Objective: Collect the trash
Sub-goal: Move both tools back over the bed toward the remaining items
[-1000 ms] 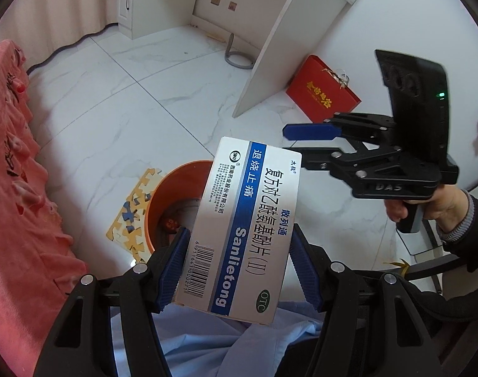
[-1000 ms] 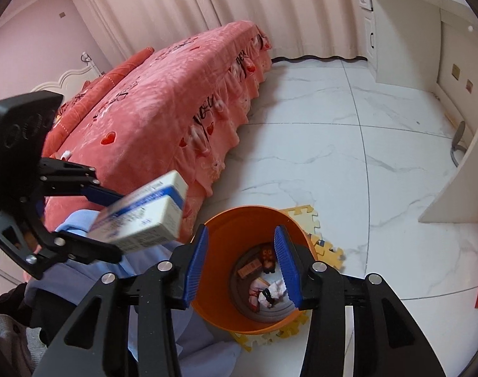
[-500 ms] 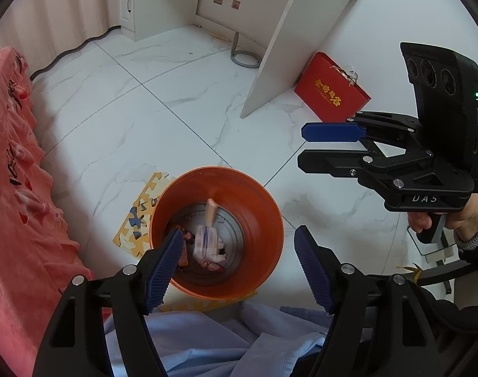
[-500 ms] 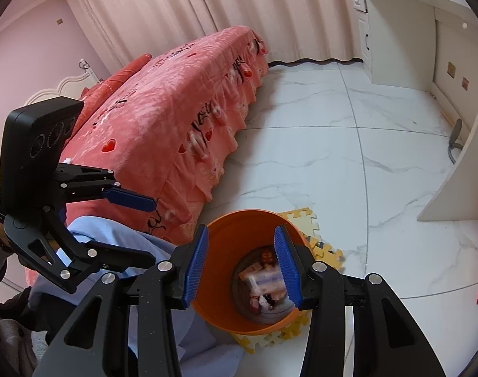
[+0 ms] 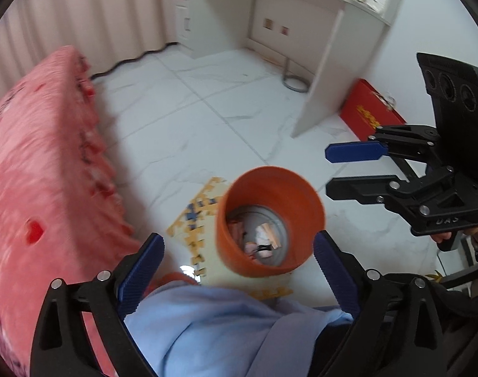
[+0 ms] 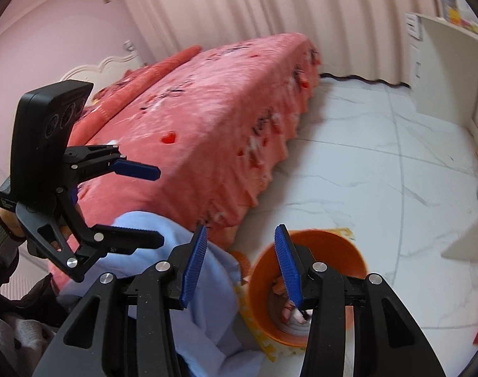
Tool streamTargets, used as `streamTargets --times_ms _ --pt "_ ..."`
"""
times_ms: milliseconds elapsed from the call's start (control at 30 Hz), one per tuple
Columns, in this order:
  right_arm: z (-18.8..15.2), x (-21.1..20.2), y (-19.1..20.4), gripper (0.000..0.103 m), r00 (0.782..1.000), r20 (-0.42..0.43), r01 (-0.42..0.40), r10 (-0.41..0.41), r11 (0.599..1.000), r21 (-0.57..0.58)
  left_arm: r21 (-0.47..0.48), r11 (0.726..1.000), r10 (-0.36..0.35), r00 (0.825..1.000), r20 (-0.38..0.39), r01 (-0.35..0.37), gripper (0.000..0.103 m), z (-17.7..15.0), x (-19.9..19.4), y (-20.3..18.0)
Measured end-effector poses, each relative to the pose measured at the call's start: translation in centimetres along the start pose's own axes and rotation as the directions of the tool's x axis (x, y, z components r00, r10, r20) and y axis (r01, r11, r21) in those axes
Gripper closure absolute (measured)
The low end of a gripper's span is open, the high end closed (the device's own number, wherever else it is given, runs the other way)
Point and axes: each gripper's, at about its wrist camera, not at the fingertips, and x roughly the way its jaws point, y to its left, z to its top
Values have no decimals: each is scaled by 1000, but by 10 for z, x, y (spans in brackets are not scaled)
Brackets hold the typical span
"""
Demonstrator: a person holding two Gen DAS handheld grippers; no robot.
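Note:
An orange trash bin (image 5: 270, 223) stands on the white floor, with several pieces of trash (image 5: 261, 242) in its bottom; it also shows in the right wrist view (image 6: 327, 251). My left gripper (image 5: 239, 270) is open and empty, above and in front of the bin. My right gripper (image 6: 242, 264) is open and empty, just left of the bin's rim. Each gripper shows in the other's view: the right one (image 5: 355, 169) right of the bin, the left one (image 6: 144, 204) over the bed's edge.
A bed with a pink-red cover (image 6: 223, 119) lies to the left. A light blue cloth (image 5: 226, 326) lies under the grippers. A yellow puzzle mat (image 5: 195, 220) lies under the bin. A white desk (image 5: 317, 50) and a red box (image 5: 371, 116) stand at the far right.
My left gripper opened and dropped the white and blue medicine box into the bin. Both grippers have since tilted upward, showing more of the bed and the room.

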Motion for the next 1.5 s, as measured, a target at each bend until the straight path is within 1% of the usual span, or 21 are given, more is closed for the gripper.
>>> streamTargets --times_ms 200,267,467,567,667,833,967,1167,1300,1400,1500 --pt "16 14 52 57 997 -13 -73 73 994 -85 -103 992 79 997 24 -76 9 -32 -35 19" --pt "20 21 70 56 995 -23 -99 97 988 -115 -132 987 94 995 31 -89 6 -41 -45 24" --pt "29 43 123 54 985 -63 -170 161 967 -190 -249 959 149 988 51 -132 6 -77 -78 45" --pt "34 54 152 53 978 -78 -207 194 952 -225 -298 939 194 980 50 -171 6 -98 -94 55" --pt "42 67 181 50 969 -96 -244 226 934 -260 -341 921 221 974 53 -190 6 -122 -110 68" --pt "56 95 232 50 953 -130 -301 273 896 -326 -439 869 274 961 37 -231 6 -159 -134 98" --pt "71 118 268 50 941 -154 -337 301 867 -366 -492 830 310 951 17 -262 6 -183 -151 122" --pt "93 151 316 50 926 -183 -378 331 823 -424 -549 784 350 937 5 -290 6 -211 -174 160" --pt "112 178 342 50 921 -193 -391 339 804 -448 -585 759 358 934 9 -286 6 -228 -187 190" --pt "126 200 357 50 914 -209 -405 347 795 -451 -598 740 377 926 -10 -308 6 -237 -194 215" --pt "138 222 371 50 914 -220 -406 341 782 -472 -613 726 386 922 -11 -312 6 -243 -200 238"
